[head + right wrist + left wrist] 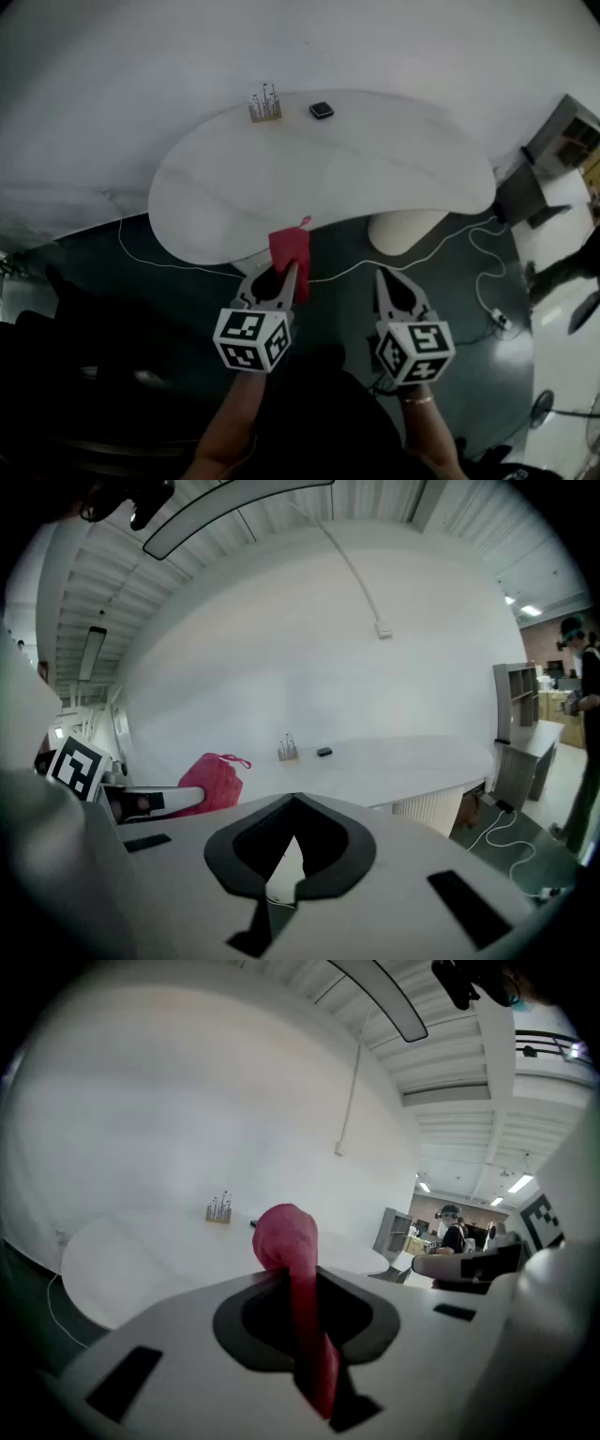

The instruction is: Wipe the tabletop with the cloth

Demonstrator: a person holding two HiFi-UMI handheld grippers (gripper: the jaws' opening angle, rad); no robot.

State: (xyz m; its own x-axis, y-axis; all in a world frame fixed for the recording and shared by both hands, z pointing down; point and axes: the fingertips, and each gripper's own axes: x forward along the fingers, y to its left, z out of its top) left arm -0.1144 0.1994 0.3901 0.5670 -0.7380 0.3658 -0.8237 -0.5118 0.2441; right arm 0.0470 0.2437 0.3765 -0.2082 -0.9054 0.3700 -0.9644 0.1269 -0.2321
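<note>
- White and kidney-shaped, the surface lies ahead of both my claws, over a dark floor with a thin white cable trailing on it.
- My left claw is clamped on the red cloth. In the left gripper view the cloth bunches up just past the claw's tips, and a strip of it runs back between the jaws.
- The cloth hangs at the near edge of the surface, just ahead of my left claw. I cannot tell whether it touches the top.
- My right claw is just beside the left one, over the floor and short of the surface. Its jaws meet at the tip with nothing between them.
- From the right claw, the cloth shows off to its left.
- Far ahead of both claws, near the back edge, stand a small rack of upright pieces and a small dark object just beside it.
</note>
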